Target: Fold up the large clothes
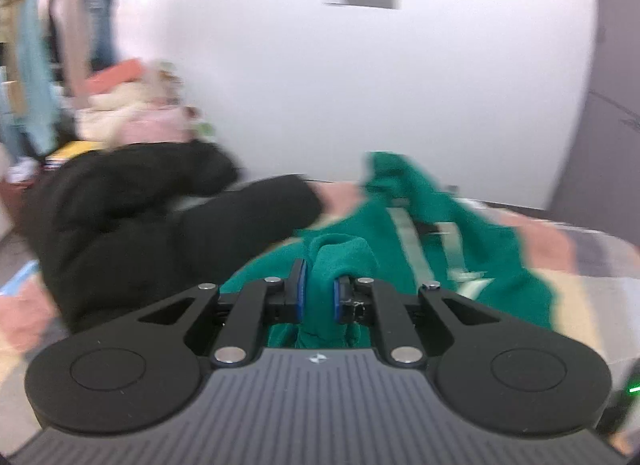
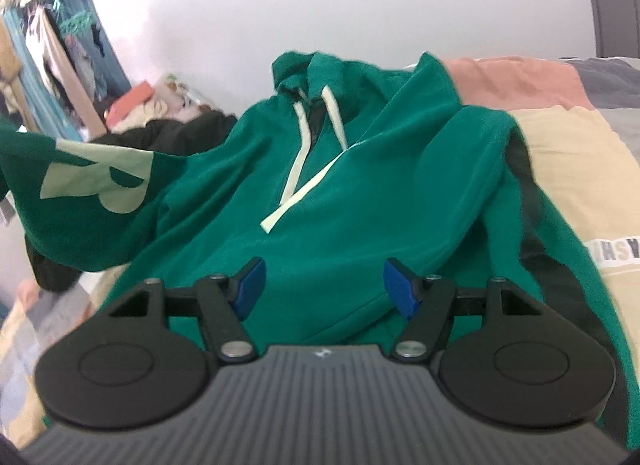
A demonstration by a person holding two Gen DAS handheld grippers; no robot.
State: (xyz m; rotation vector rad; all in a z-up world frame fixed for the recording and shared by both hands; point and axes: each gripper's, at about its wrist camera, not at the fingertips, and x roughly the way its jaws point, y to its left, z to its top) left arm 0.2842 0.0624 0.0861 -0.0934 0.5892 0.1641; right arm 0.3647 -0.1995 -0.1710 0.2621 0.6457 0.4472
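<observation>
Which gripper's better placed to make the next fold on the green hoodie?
Left, probably. The left gripper is already shut on a bunch of the green hoodie. The right gripper hangs open over its front, holding nothing.

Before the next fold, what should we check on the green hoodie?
1. Left gripper holding cloth: ok, shut on a bunch of the hoodie.
2. Right gripper free: ok, open above the hoodie, gripping nothing.
3. Drawstrings out of the way: not ok, they lie loose across the chest.
4. Hoodie flat: not ok, one side is lifted and the right sleeve is rumpled.
5. Black garment away from the hoodie: cannot tell, too blurry.
</observation>
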